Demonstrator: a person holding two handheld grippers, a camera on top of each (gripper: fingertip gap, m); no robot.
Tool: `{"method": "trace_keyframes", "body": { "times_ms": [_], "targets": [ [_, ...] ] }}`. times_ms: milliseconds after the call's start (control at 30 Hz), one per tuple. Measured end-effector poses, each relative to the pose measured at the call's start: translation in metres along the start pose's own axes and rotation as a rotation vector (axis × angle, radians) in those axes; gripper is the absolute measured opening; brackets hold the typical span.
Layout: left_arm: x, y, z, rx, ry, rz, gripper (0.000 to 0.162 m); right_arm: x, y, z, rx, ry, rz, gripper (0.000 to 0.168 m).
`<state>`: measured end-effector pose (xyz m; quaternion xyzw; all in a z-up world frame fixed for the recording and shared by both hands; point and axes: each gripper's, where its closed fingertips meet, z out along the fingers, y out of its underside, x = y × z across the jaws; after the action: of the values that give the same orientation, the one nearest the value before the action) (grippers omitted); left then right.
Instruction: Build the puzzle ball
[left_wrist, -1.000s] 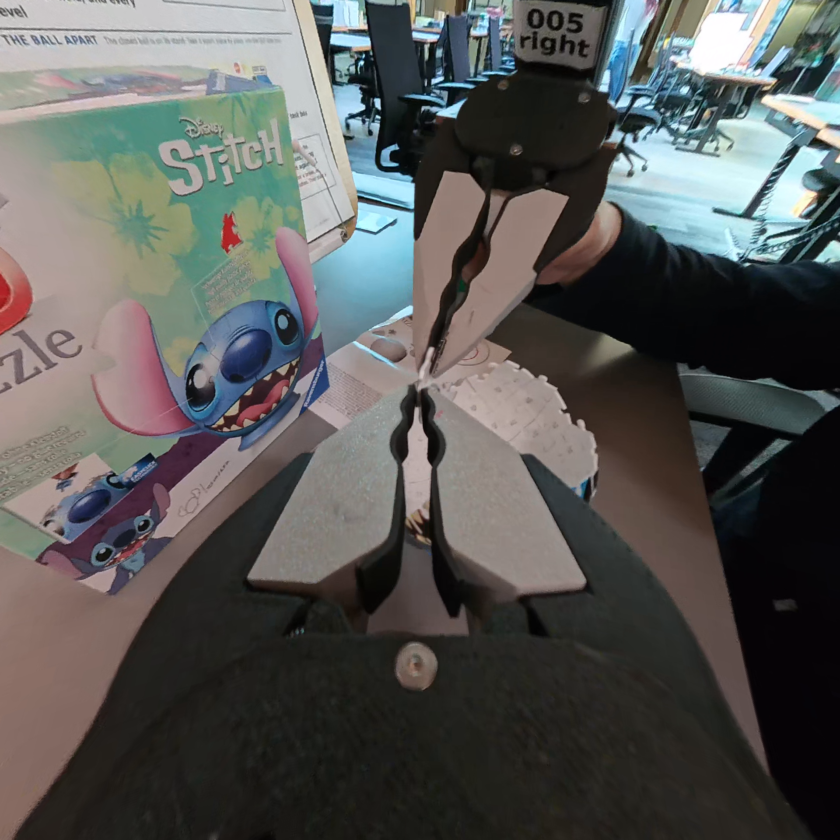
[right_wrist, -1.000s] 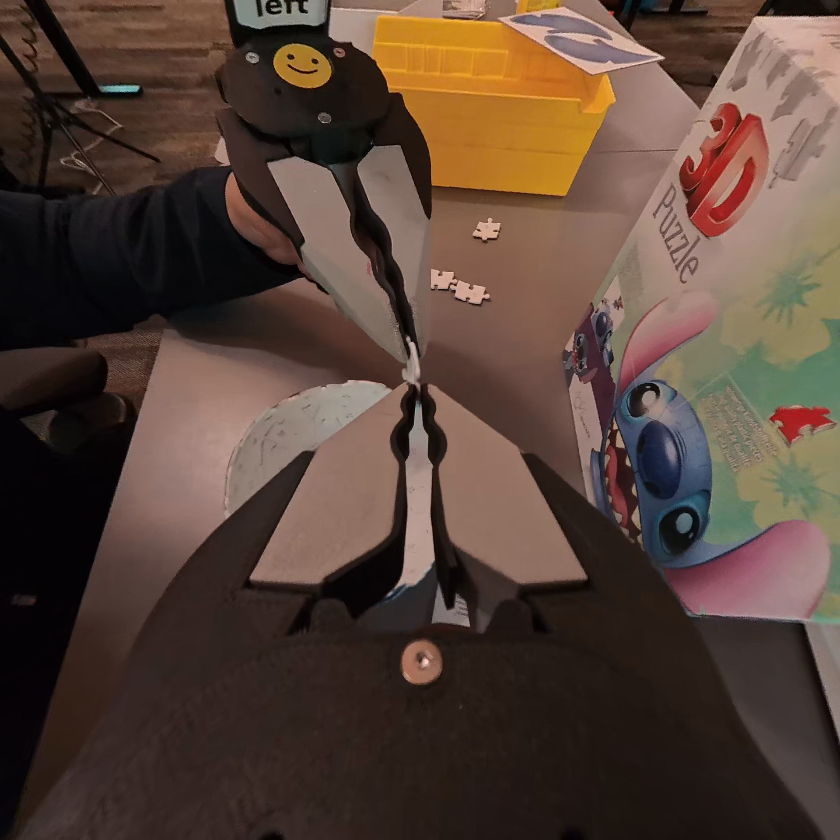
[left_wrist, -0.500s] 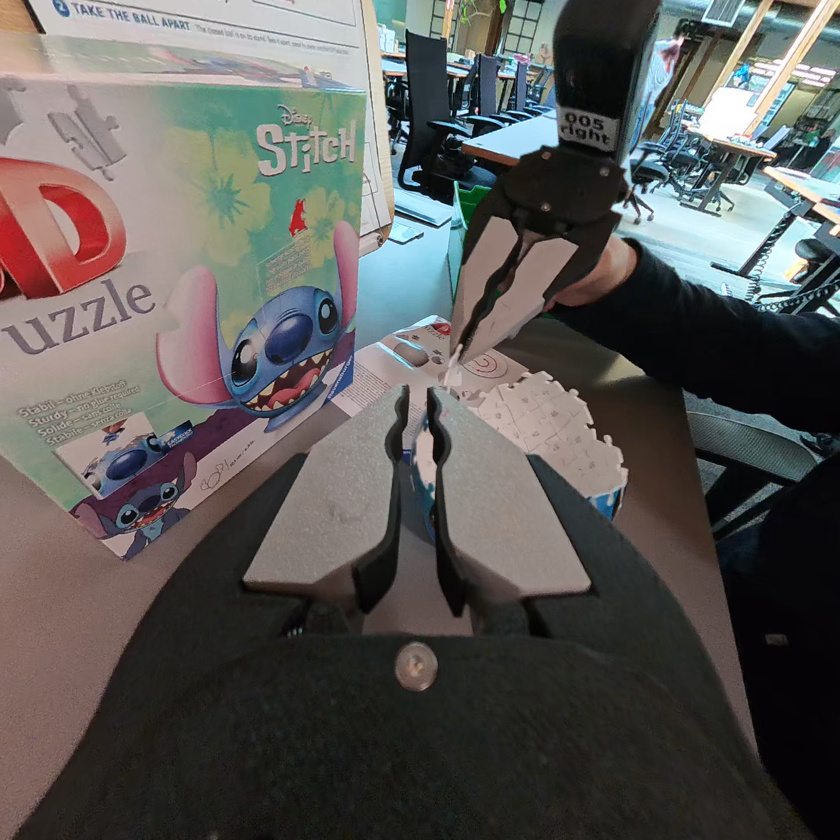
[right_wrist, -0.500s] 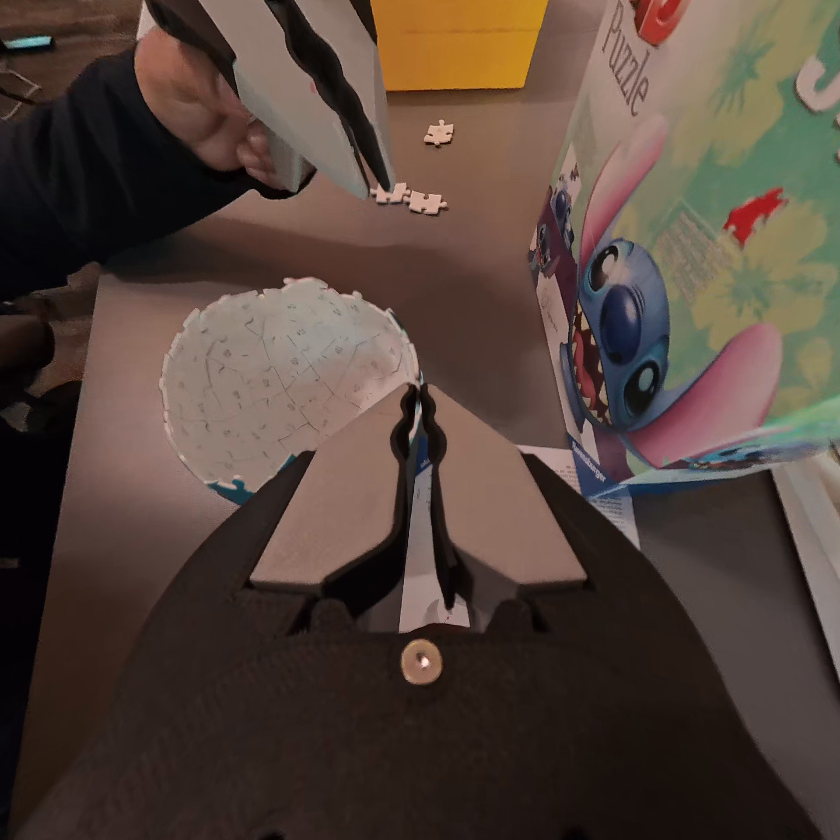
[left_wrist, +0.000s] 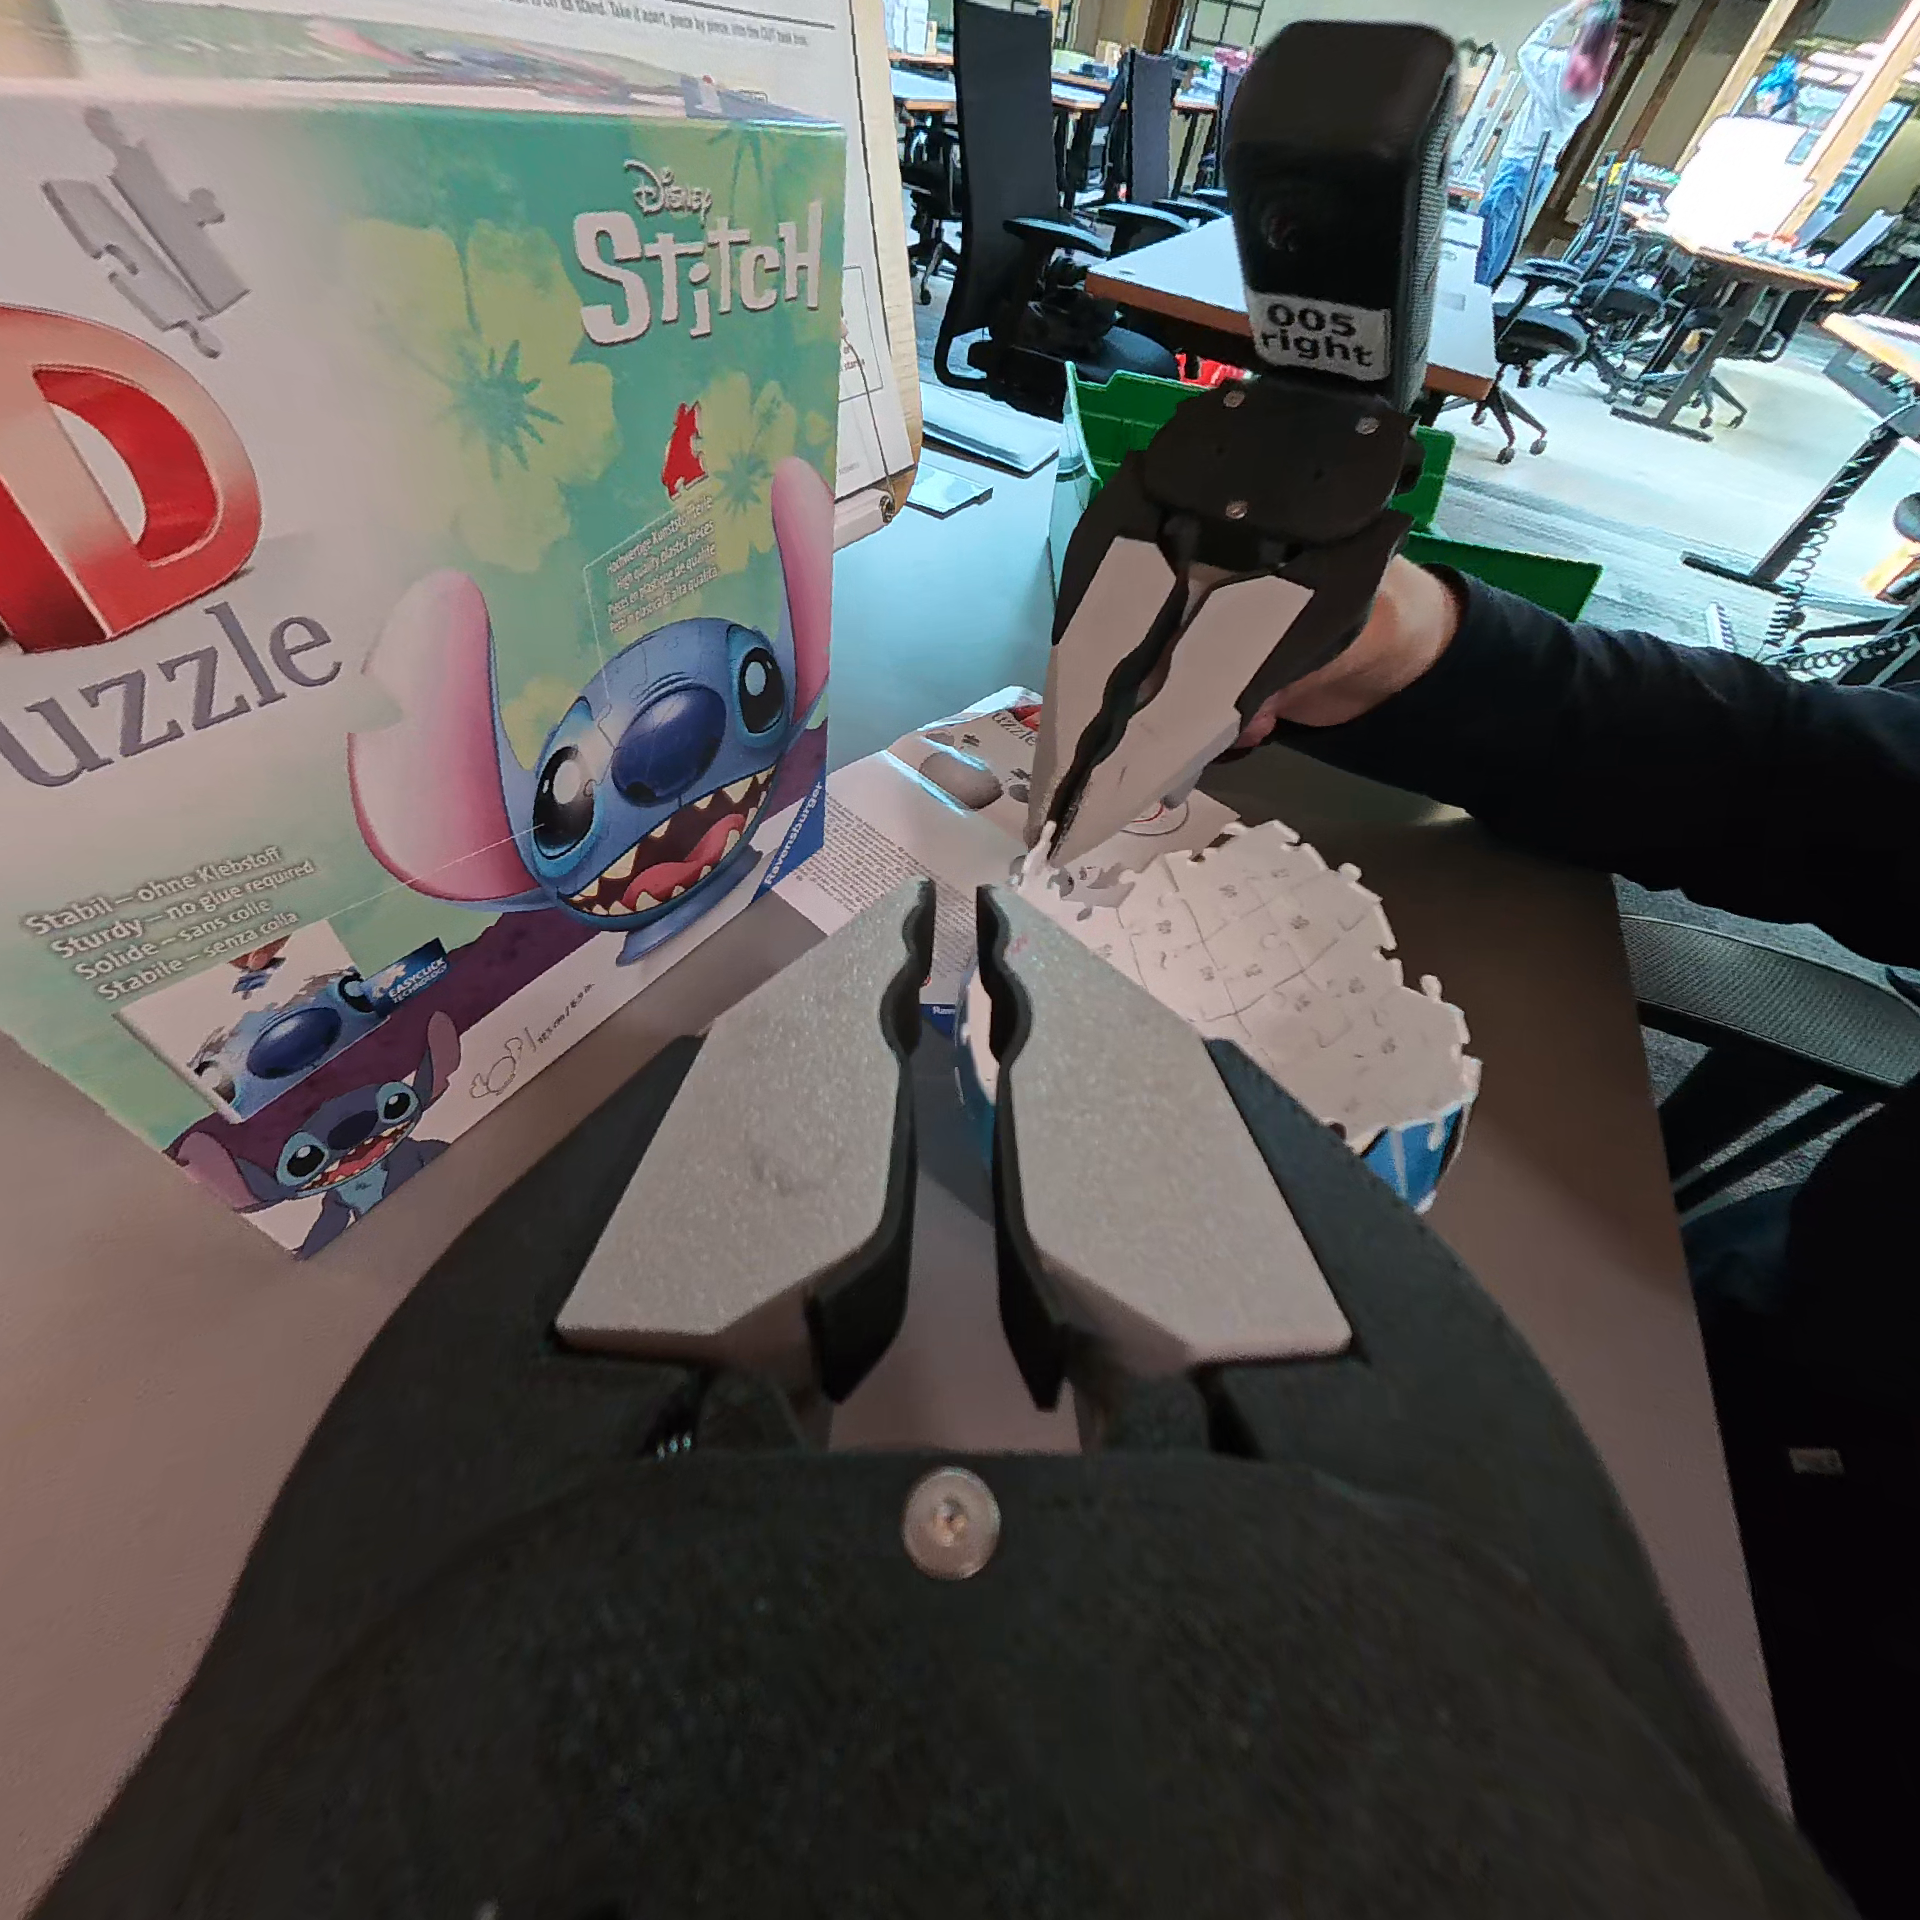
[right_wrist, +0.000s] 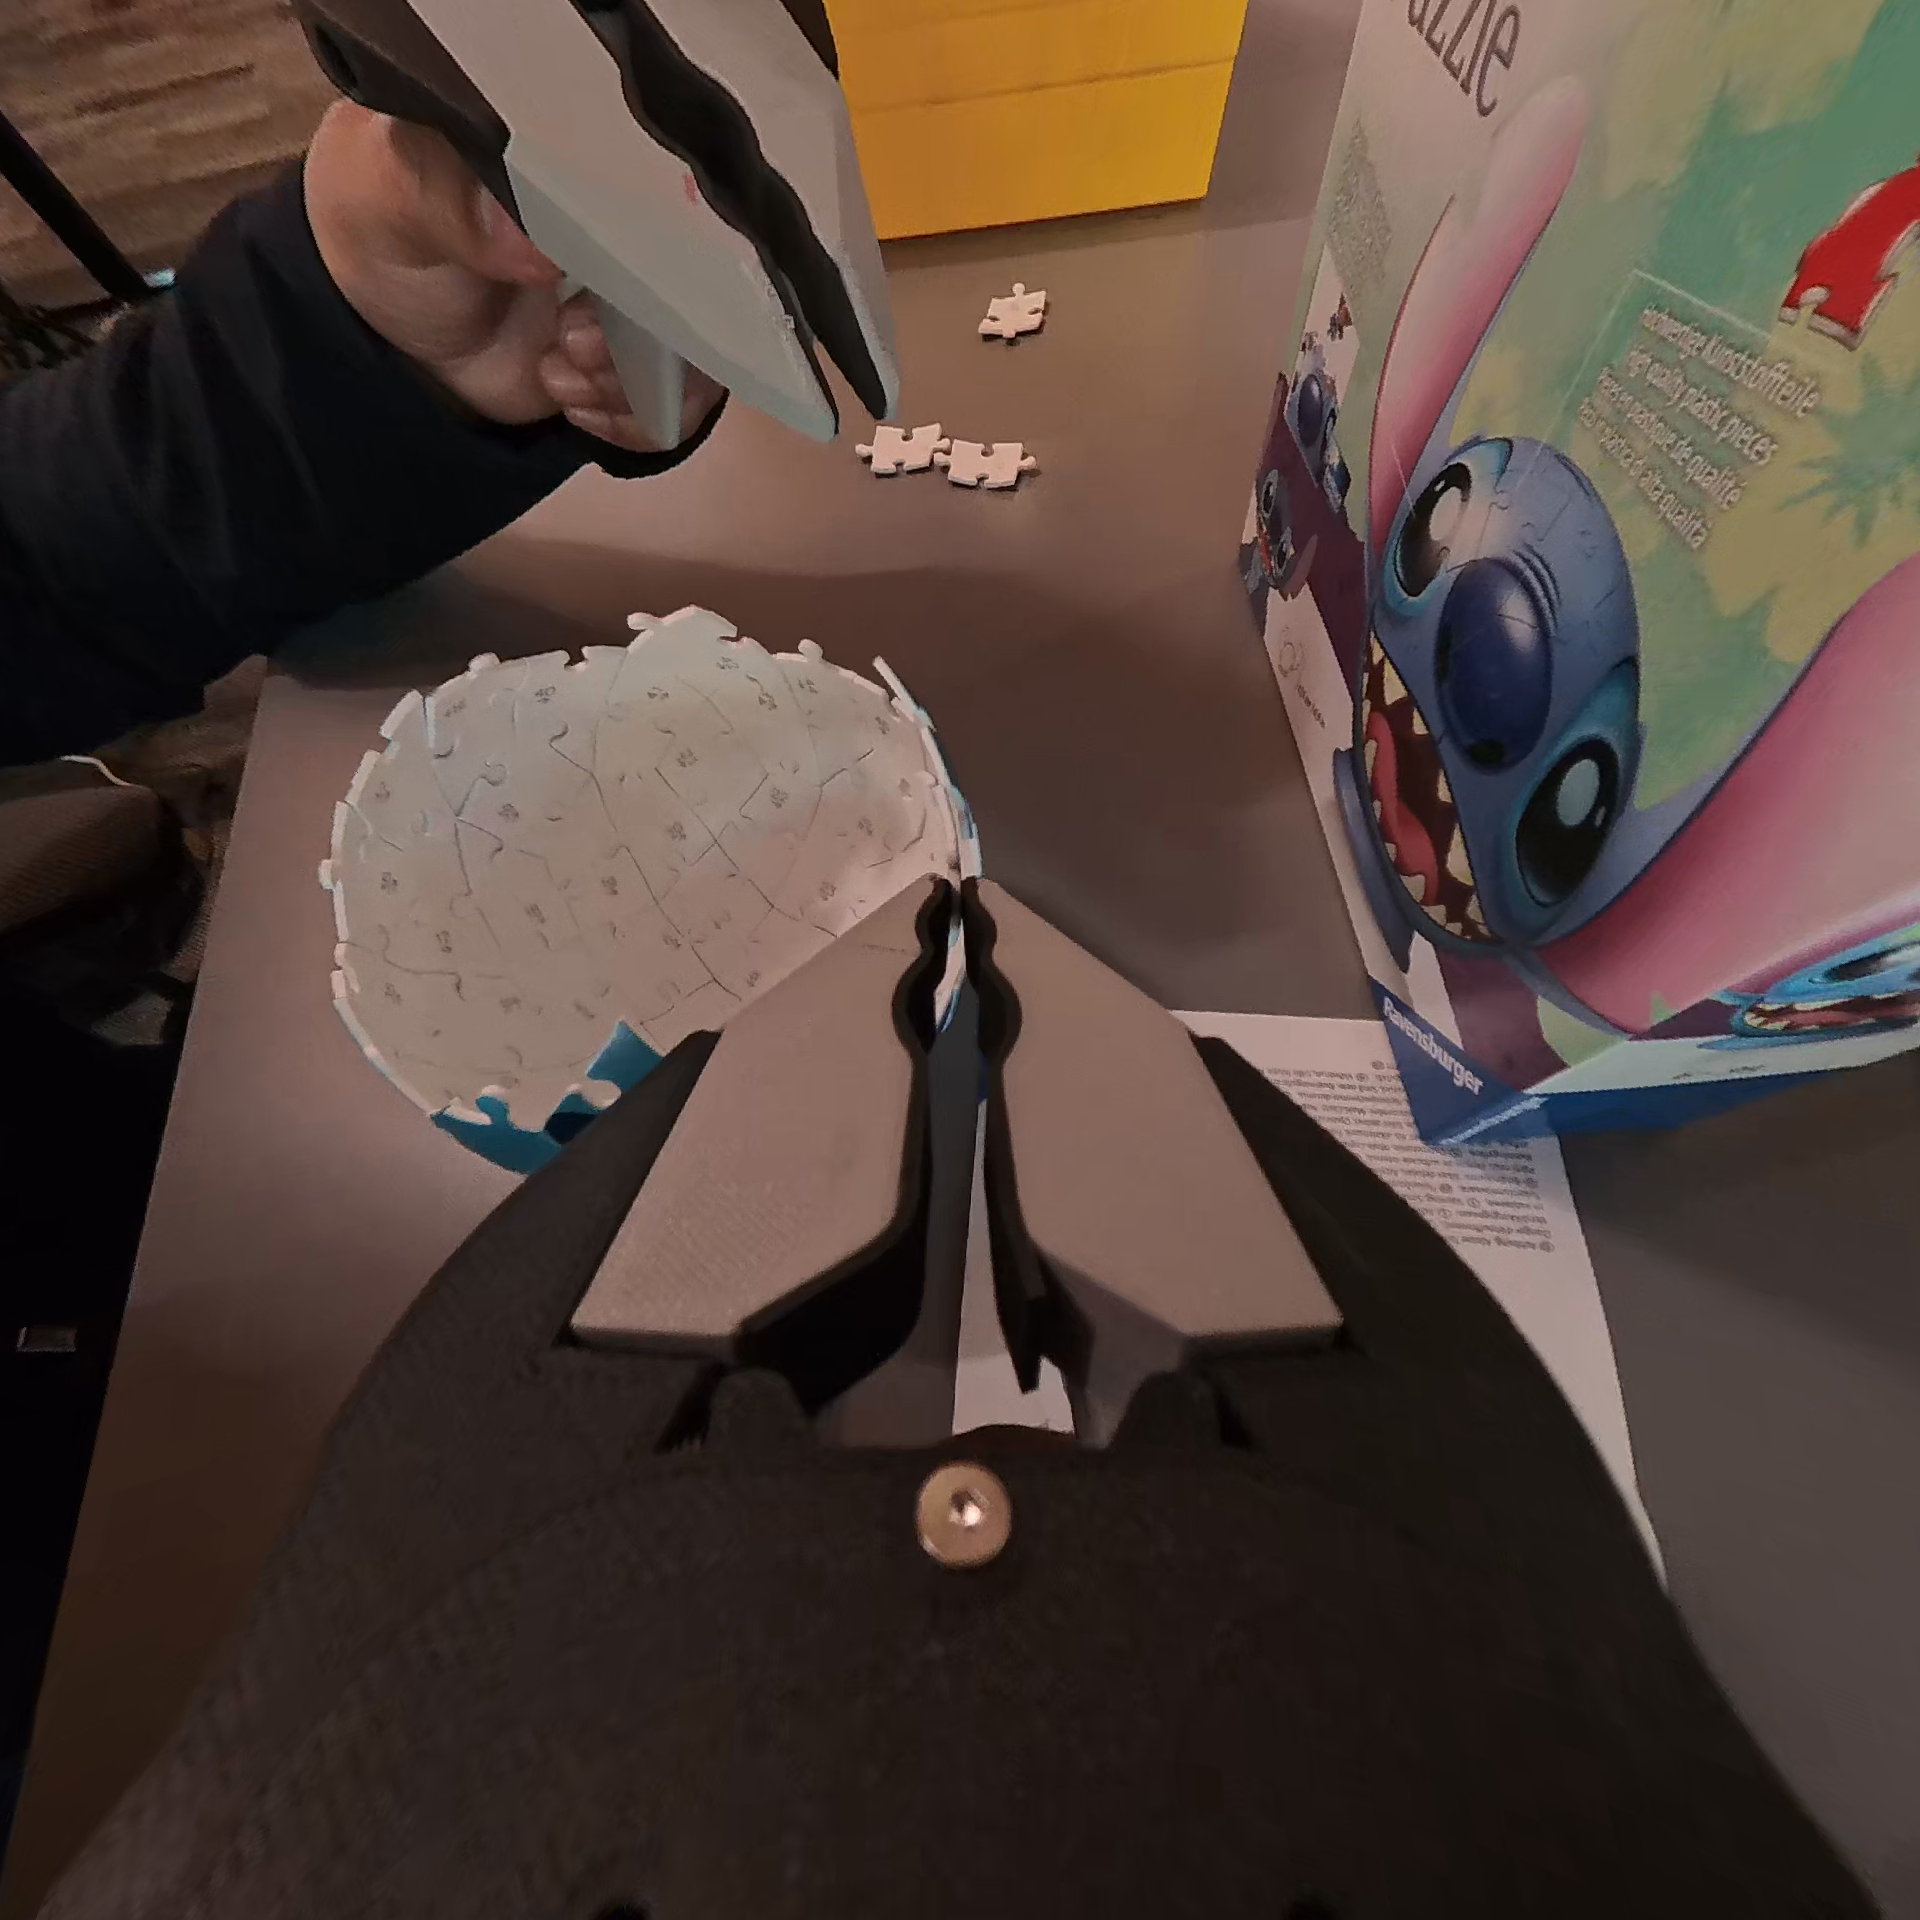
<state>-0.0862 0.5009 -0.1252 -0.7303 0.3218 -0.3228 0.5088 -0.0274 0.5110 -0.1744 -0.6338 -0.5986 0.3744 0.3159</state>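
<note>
A half-built puzzle ball (right_wrist: 644, 894), a thin bowl-shaped shell with a white numbered inside and a blue outside, is seen resting on the grey table (right_wrist: 1091, 665) just ahead and to the left of the right claw (right_wrist: 958, 885). The right claw's jaws are nearly closed on a small white puzzle piece (left_wrist: 1039, 860), held by its edge right at the shell's toothed rim. The left claw (left_wrist: 951, 899) is held slightly parted and empty, its tips just short of that rim and of the held piece.

The shell is judged to be light, rigid plastic, but liable to pop apart at the seams if squeezed or pressed sideways. It is best steadied at the rim or pinched across the wall, and the piece is best pushed in along the curve. The loose pieces are judged smooth and slippery, so a grip across their flat faces is advised.

Three loose pieces (right_wrist: 951, 457) lie flat beyond the ball, below the left claw's tips. A glossy cardboard box (right_wrist: 1621, 582) stands to the right of the right claw, a printed paper sheet (right_wrist: 1455, 1205) lies under it, and a yellow bin (right_wrist: 1039, 114) stands farther off.
</note>
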Motion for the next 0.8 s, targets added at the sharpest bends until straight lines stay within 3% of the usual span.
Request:
{"method": "trace_keyframes", "body": {
  "times_ms": [800],
  "targets": [
    [-0.0026,0.0044,0.0022,-0.019,-0.009,-0.006,0.006,-0.0018,-0.0031,0.0022,0.055,0.0,-0.017,0.0]
  ]
}}
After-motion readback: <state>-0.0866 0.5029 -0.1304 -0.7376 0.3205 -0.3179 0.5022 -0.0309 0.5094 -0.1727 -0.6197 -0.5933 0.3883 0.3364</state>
